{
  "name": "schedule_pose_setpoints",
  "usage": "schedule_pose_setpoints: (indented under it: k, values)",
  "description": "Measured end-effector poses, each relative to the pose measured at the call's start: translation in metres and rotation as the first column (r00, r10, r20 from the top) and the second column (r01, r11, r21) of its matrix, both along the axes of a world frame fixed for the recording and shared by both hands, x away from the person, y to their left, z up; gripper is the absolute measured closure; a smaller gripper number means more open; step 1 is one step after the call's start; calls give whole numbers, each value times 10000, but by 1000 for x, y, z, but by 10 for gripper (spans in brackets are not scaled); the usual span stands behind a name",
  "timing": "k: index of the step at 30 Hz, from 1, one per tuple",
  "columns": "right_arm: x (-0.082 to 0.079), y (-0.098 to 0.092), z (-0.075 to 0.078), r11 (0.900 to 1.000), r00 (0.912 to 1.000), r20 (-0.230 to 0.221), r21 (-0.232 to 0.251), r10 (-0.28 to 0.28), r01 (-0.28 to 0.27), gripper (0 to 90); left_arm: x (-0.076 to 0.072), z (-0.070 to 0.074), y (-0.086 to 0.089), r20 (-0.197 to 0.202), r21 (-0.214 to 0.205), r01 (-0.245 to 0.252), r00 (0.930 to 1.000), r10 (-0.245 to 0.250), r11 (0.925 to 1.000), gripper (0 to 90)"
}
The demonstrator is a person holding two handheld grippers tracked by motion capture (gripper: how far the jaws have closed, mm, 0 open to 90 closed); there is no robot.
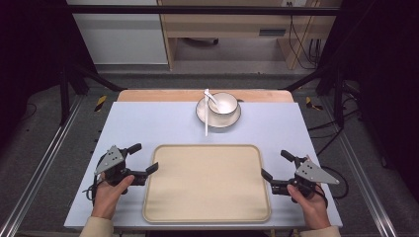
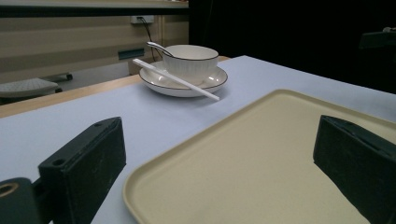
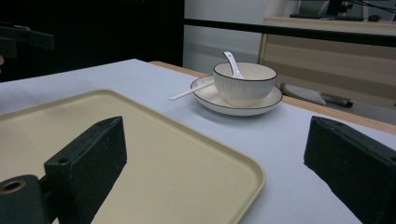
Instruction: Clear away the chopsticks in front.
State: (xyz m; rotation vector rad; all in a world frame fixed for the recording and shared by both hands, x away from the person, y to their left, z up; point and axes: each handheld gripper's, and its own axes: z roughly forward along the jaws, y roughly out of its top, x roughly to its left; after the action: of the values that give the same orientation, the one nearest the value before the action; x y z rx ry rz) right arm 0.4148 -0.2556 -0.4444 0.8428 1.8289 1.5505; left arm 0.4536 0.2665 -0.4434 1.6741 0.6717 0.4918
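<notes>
While both claws gape, left claw point(image 1: 140, 159) and right claw point(image 1: 276, 165) flank the tray point(image 1: 207, 217).

Left gripper point(image 1: 142, 159) and right gripper point(image 1: 277, 164), both hand-held, jaws wide apart.

A lab recording bay: black metal frame point(image 1: 74, 74) and dark curtains around the desk point(image 1: 148, 123), cables point(image 1: 301, 44) trailing over grey floor at the far wall

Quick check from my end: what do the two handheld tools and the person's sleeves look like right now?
Both the left tool and the right tool are black, with two blocky padded jaws, a grey three-cornered plate on top and a black trailing cable. The sleeve cuffs are light beige.
</notes>
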Motion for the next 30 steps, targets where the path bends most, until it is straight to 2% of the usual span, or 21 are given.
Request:
schedule_pose_setpoints:
  k: [4,8,10,14,15,17,19,20,22,23,24,26,28,29,30]
  values:
    - [0,0,0,10000,10000,-12,-54,-73,73,54,0,-2,-4,-138,290,58,9999,-54,9996,25]
    - [-1,-1,0,9999,9999,-37,-59,-106,106,52,0,0,-8,-254,195,10,9997,-5,9998,25]
    - [-2,-1,-1,9999,9999,-49,-59,-103,103,51,0,4,-12,-300,154,-23,9995,28,9999,25]
    - [-4,-1,-1,9999,9998,-124,-4,-170,170,49,7,19,-27,-73,305,9,10000,-6,9995,27]
    - [-4,-2,-1,9998,9997,-134,-21,-183,183,48,7,19,-27,-73,305,9,10000,-6,9995,32]
    - [-3,-2,-1,9998,9997,-127,7,-211,211,48,20,30,-43,-24,588,186,9998,-185,9981,35]
    - [-4,-2,-1,9996,9995,-141,28,-275,275,47,25,34,-49,-10,732,226,9997,-226,9971,42]
    - [-4,-3,0,9996,9995,-129,23,-286,286,47,36,41,-60,60,896,298,9995,-305,9955,43]
    - [-5,-3,0,9995,9994,-127,-49,-328,327,45,45,47,-70,106,1100,254,9996,-268,9936,53]
    - [-5,-3,0,9995,9994,-127,-49,-328,327,45,45,47,-70,106,1100,254,9996,-268,9936,58]
    - [-5,-3,0,9995,9994,-109,-108,-314,313,45,55,51,-80,18,1231,77,10000,-80,9924,61]
    - [-5,-3,-1,9994,9994,-137,-101,-319,317,44,60,53,-85,0,1343,-6,10000,7,9909,75]
    - [-5,-2,0,9995,9994,-176,-98,-314,312,43,68,55,-95,-121,1598,-264,9995,287,9868,79]
    - [-5,-2,0,9995,9993,-187,-93,-314,312,43,77,58,-105,-198,1884,-489,9984,536,9809,90]
    - [-5,-2,0,9995,9993,-187,-93,-314,312,43,77,58,-105,-198,1884,-489,9984,536,9809,103]
